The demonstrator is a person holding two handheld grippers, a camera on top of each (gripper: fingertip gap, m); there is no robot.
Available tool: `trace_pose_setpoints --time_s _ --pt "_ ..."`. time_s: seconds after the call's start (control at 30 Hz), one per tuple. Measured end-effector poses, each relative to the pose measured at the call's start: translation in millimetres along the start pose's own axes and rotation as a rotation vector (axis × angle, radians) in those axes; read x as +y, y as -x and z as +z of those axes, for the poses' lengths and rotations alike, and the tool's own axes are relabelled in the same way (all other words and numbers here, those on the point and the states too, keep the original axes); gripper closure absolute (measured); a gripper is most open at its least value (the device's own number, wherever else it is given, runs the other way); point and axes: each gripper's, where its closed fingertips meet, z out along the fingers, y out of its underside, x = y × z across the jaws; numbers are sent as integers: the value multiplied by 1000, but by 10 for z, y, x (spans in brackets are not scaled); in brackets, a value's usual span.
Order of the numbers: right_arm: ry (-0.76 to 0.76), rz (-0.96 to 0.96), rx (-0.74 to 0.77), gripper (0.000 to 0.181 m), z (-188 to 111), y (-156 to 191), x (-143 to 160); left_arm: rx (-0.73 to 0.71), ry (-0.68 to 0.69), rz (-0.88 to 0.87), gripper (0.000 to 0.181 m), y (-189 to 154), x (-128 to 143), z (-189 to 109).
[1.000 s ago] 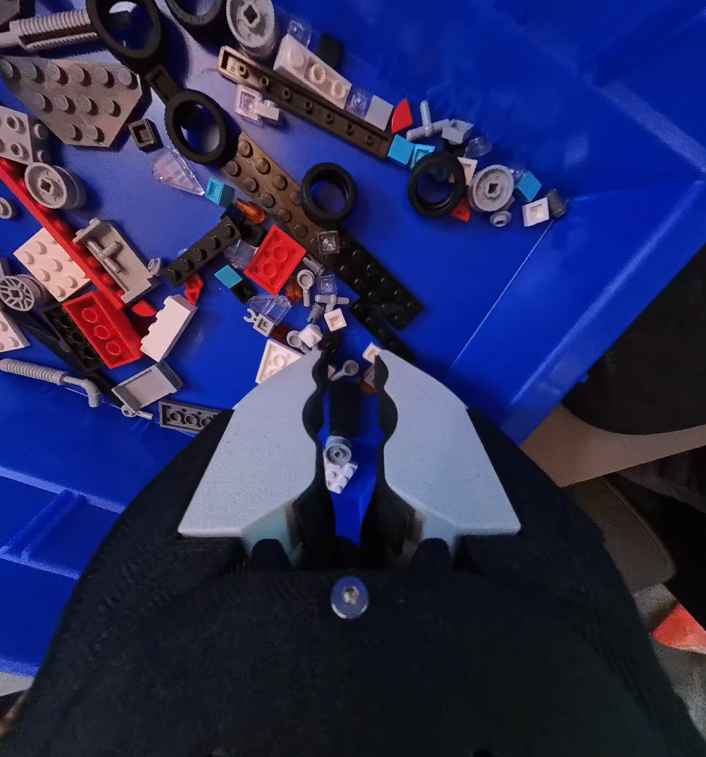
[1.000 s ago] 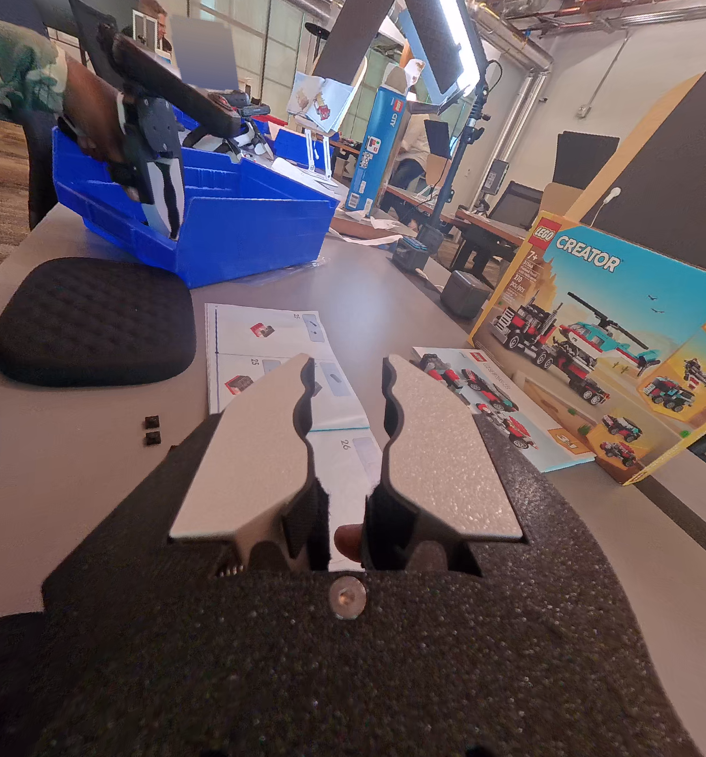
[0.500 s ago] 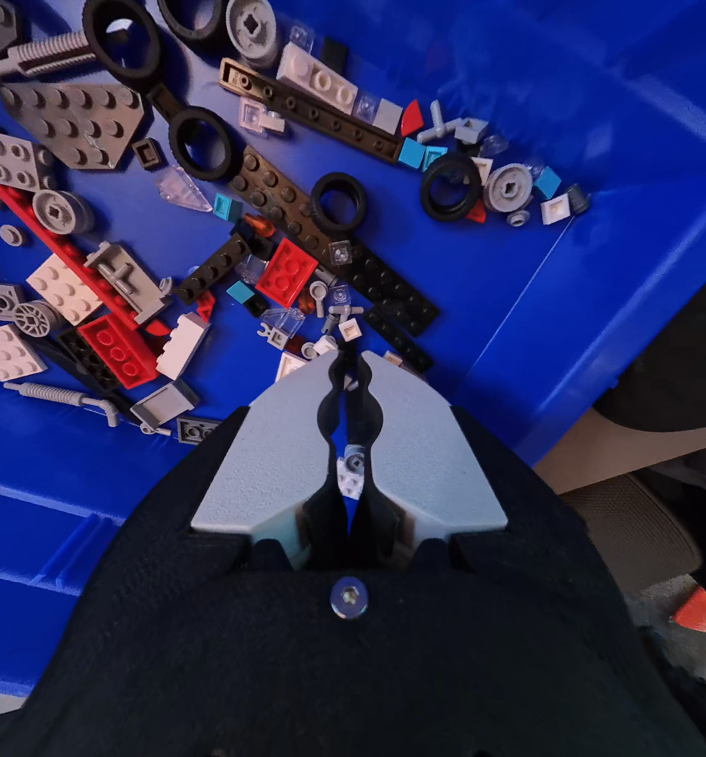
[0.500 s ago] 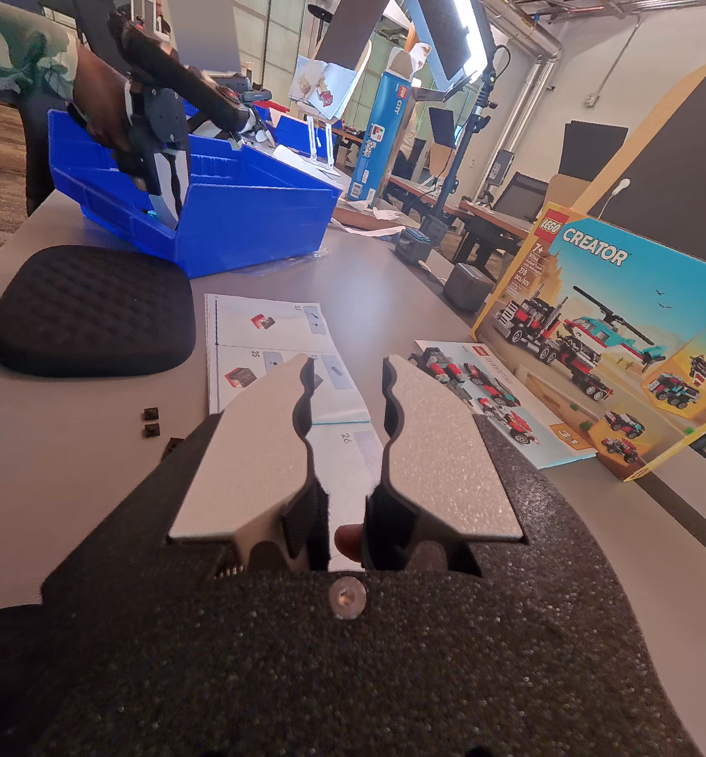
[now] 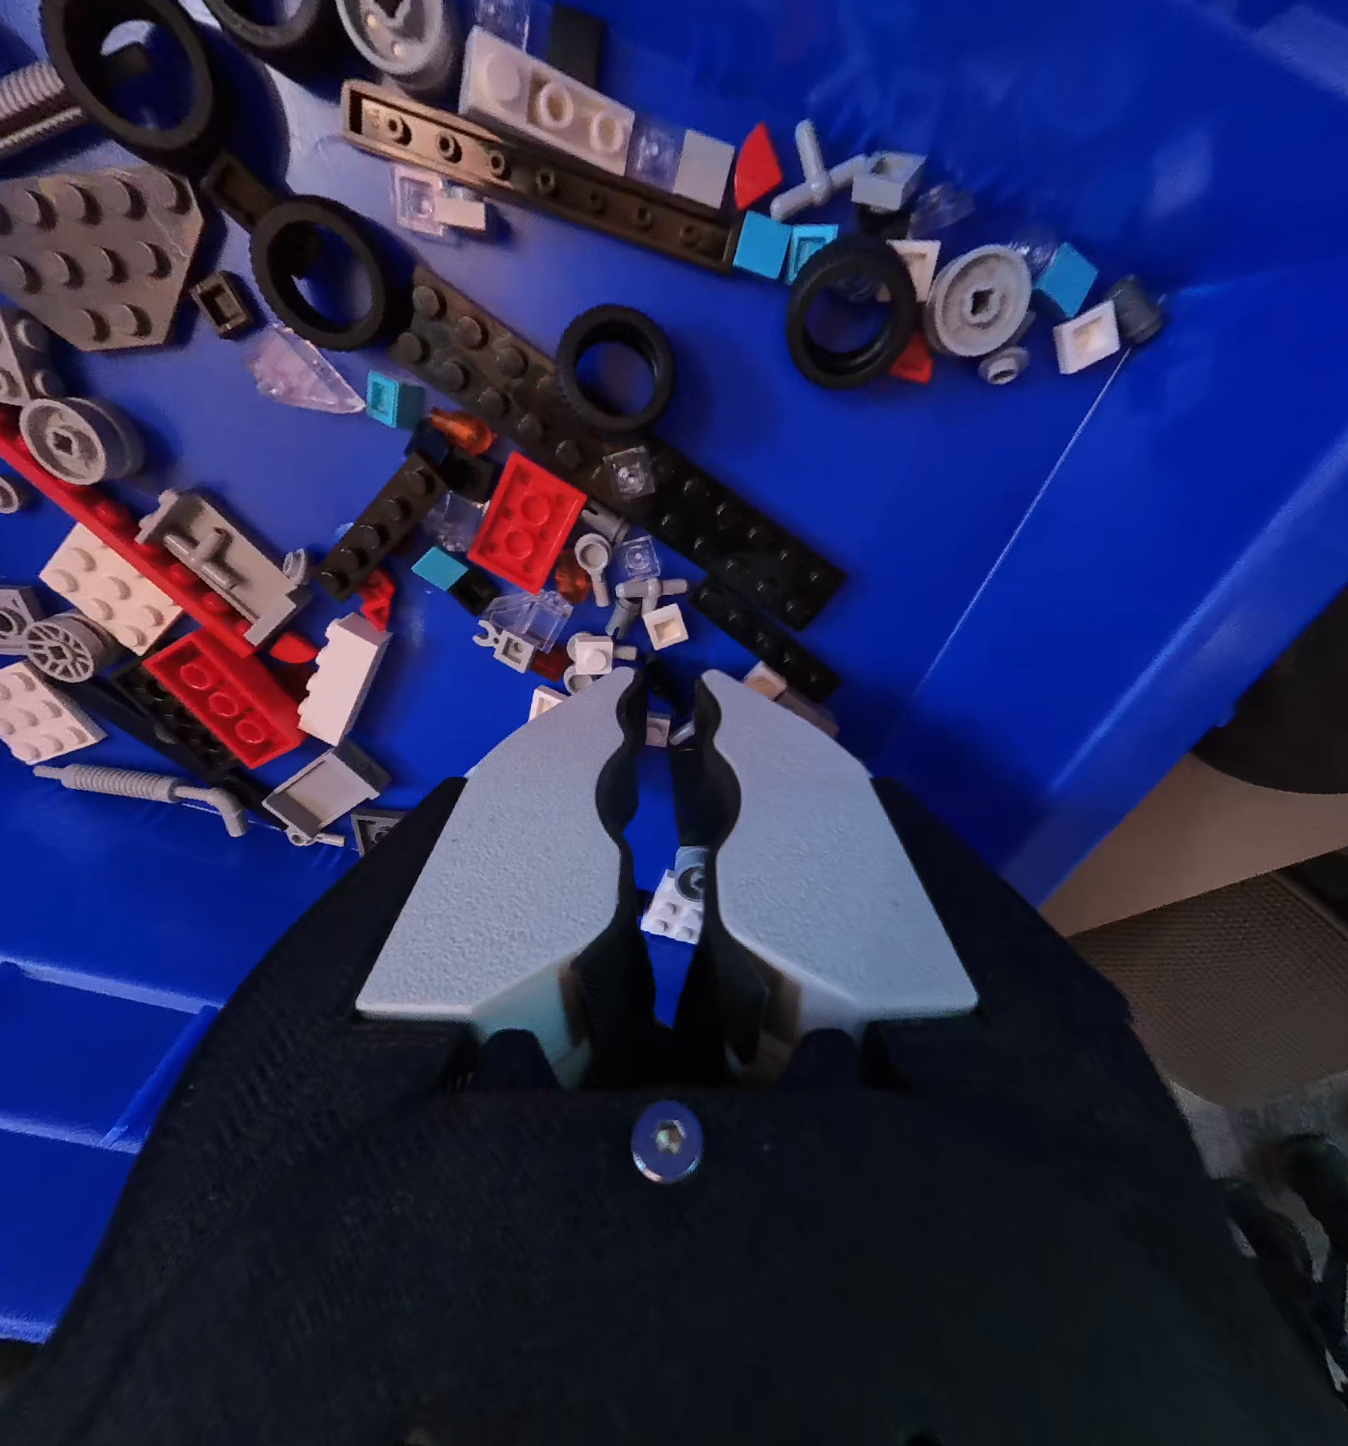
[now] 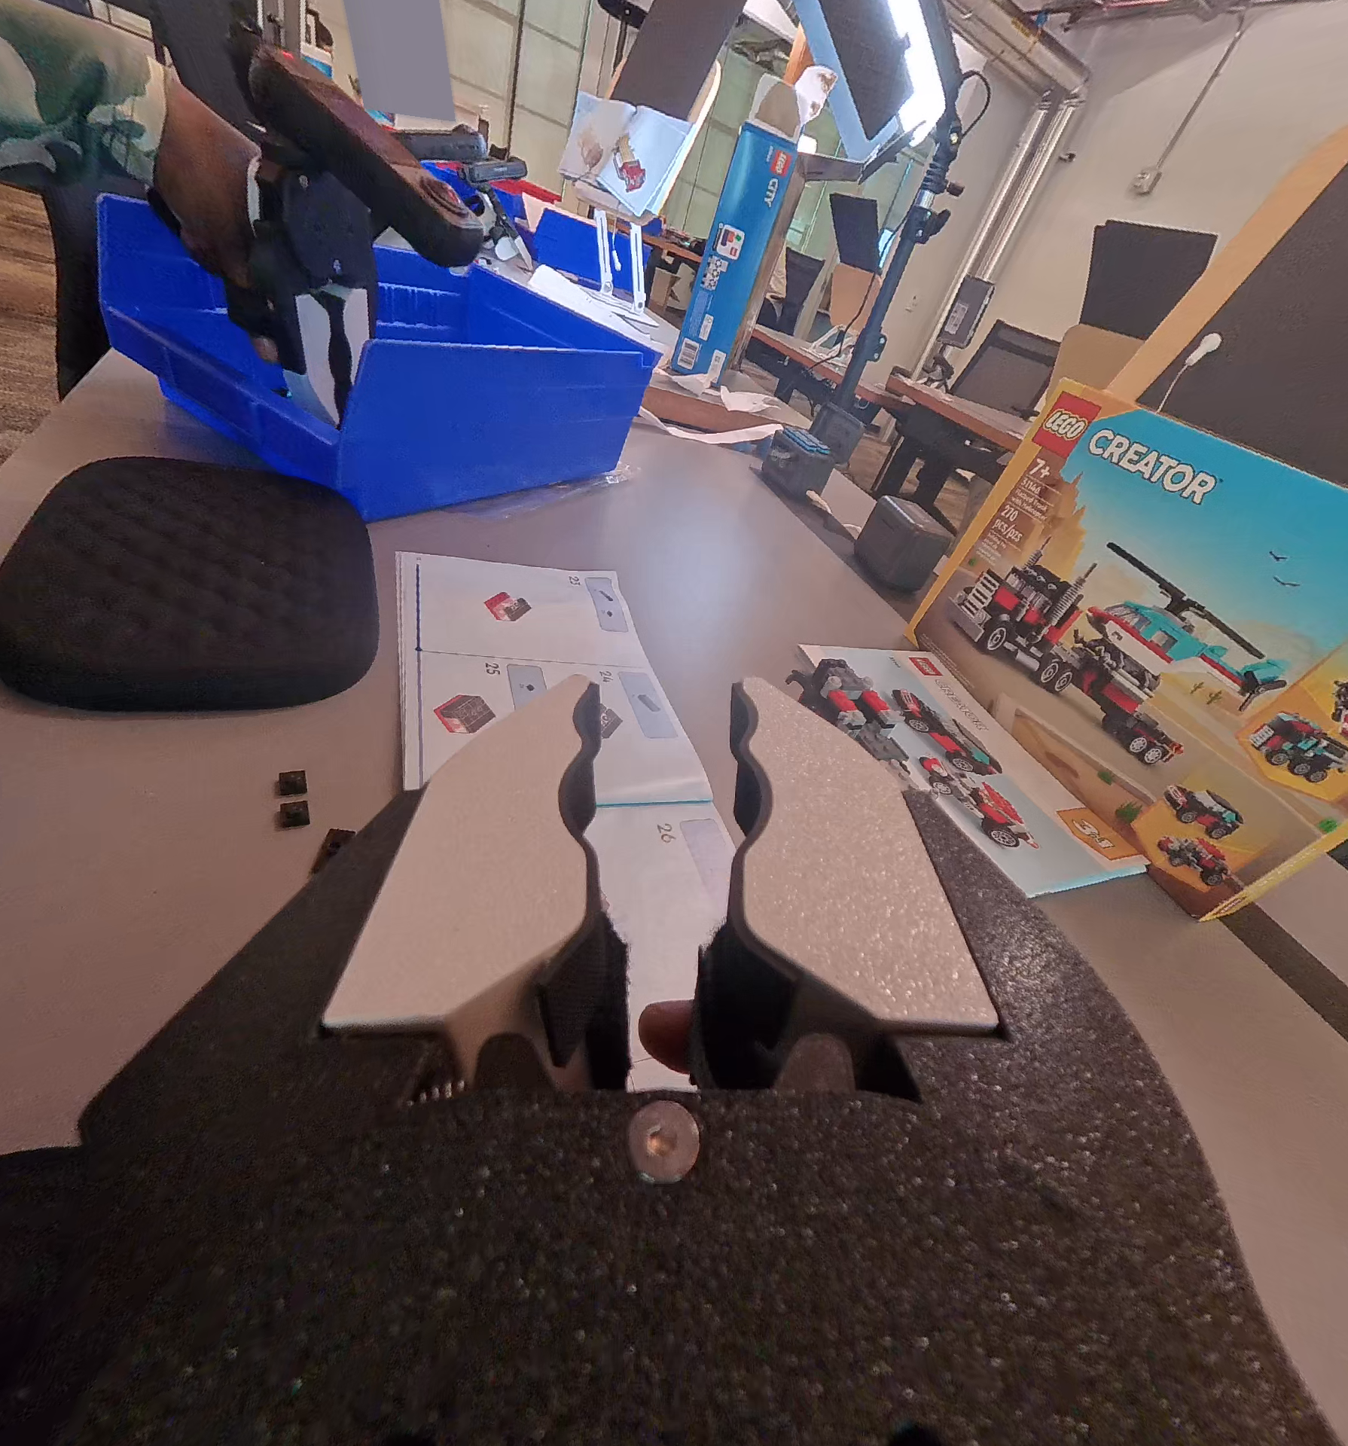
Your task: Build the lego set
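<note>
My left gripper (image 5: 667, 681) points down into a blue bin (image 5: 1125, 548) of loose Lego pieces: black plates, tyres, red bricks (image 5: 526, 520), grey wheels. Its jaws stand a narrow gap apart. A thin black piece (image 5: 682, 790) stands between them against the right finger, with blue floor showing on its other side. A small white piece (image 5: 675, 911) lies below. My right gripper (image 6: 659, 688) is open and empty, low over an open instruction booklet (image 6: 514, 618). The left gripper also shows in the right wrist view (image 6: 326, 368), inside the bin (image 6: 483, 422).
A black quilted pad (image 6: 178, 587) lies left of the booklet. Three tiny black pieces (image 6: 293, 798) sit on the grey table beside my right gripper. A second booklet (image 6: 968, 775) and the set's box (image 6: 1172, 626) stand at the right. A person's hand (image 6: 201, 188) holds the left gripper. My hands' fingertips stand some 40 centimetres from each other.
The left jaws closed in around the black piece, then widened slightly; the piece now stands on edge. The right gripper tilted slightly, staying open over the booklet.
</note>
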Motion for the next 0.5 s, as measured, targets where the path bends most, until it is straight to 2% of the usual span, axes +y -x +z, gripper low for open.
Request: trace_pose_setpoints --time_s 0.3,0.4,0.5 --pt "2 -2 -2 149 2 4 1 -13 -22 12 175 8 -11 -26" --pt "-3 -4 -1 149 -2 6 -14 -47 -94 24 175 7 -83 -180" --pt "-11 -7 -4 149 -1 17 -33 -144 -224 79 176 20 -226 -475"
